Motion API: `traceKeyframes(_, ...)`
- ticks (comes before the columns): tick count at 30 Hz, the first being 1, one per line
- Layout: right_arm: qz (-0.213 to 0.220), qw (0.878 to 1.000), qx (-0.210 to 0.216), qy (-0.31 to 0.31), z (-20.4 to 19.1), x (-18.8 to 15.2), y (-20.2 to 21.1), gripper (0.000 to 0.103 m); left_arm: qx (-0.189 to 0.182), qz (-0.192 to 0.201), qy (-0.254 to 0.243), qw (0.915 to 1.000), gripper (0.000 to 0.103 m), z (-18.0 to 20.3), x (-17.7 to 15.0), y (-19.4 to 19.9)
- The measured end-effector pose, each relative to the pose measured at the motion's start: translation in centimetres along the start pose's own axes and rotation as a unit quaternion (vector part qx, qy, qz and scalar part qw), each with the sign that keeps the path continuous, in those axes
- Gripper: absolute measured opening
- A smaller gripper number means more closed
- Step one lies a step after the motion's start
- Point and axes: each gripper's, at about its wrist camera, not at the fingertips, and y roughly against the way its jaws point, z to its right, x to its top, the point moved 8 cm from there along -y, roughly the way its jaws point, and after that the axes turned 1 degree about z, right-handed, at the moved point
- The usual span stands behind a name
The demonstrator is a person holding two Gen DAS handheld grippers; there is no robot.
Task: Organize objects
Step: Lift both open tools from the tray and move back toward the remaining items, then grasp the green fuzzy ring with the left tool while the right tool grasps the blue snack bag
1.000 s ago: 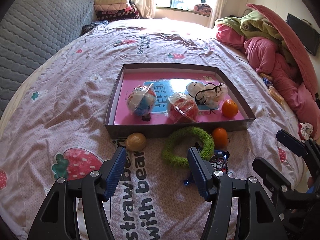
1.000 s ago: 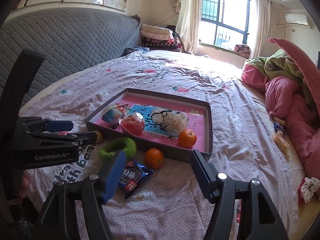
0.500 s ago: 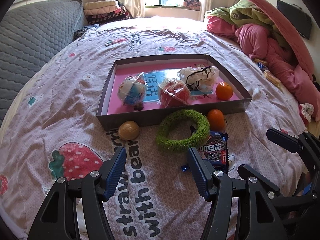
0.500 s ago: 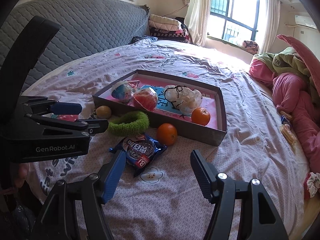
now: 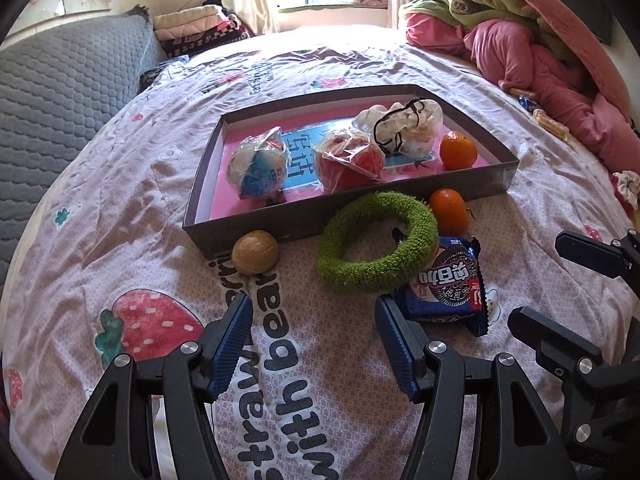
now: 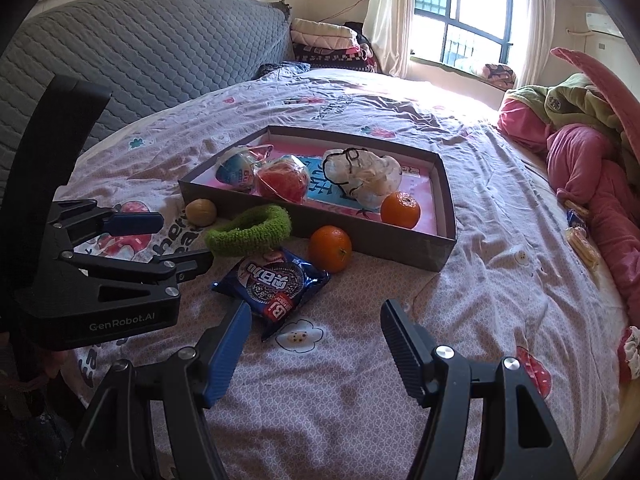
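A shallow grey box with a pink floor lies on the bed. It holds two wrapped balls, a white bundle and an orange. In front of it lie a walnut-like ball, a green fuzzy ring, a second orange and a blue cookie packet. My left gripper is open and empty, just short of the ring. My right gripper is open and empty, just short of the packet.
The bed has a patterned pink sheet and a grey quilted headboard on the left. A heap of pink and green bedding lies on the right, with small snack packs beside it. Folded blankets are stacked by the window.
Both grippers have moved forward and lower toward the loose objects in front of the box. Both stay open and empty. Nothing on the bed has moved.
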Motion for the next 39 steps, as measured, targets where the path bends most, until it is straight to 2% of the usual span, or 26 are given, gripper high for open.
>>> traceKeyframes(14, -0.020, 1.000, 0.010, -0.008, 0.0, -0.7, -1.3, 0.067, 0.010, 0.012, -0.039, 0.9991, 0.065, 0.7, 1.0, -2.3)
traceKeyframes(23, -0.030, 0.999, 0.022, -0.003, -0.6, -1.2, -2.6, 0.067, 0.000, 0.023, -0.051, 0.9985, 0.065, 0.8, 2.5, -3.0)
traceKeyframes(27, -0.034, 0.999, 0.027, -0.008, -0.7, -1.4, -3.2, 0.067, -0.024, 0.022, -0.044, 0.9985, 0.065, 1.1, 2.8, -3.2)
traceKeyframes(30, -0.036, 0.999, 0.034, -0.013, -0.7, -1.4, -3.5, 0.067, -0.027, 0.026, -0.047, 0.9982, 0.064, 1.4, 3.2, -3.4)
traceKeyframes(33, -0.037, 0.998, 0.041, -0.017, -0.9, -1.3, -3.8, 0.067, -0.040, 0.023, -0.043, 0.9980, 0.053, 1.6, 3.4, -3.8)
traceKeyframes(35, -0.038, 0.998, 0.047, -0.018, -1.1, -1.4, -3.9, 0.067, -0.054, 0.016, -0.037, 0.9978, 0.037, 1.7, 3.6, -4.1)
traceKeyframes(39, -0.036, 0.998, 0.051, -0.018, -1.5, -1.3, -4.1, 0.067, -0.054, 0.010, -0.028, 0.9981, 0.029, 1.5, 3.8, -4.6)
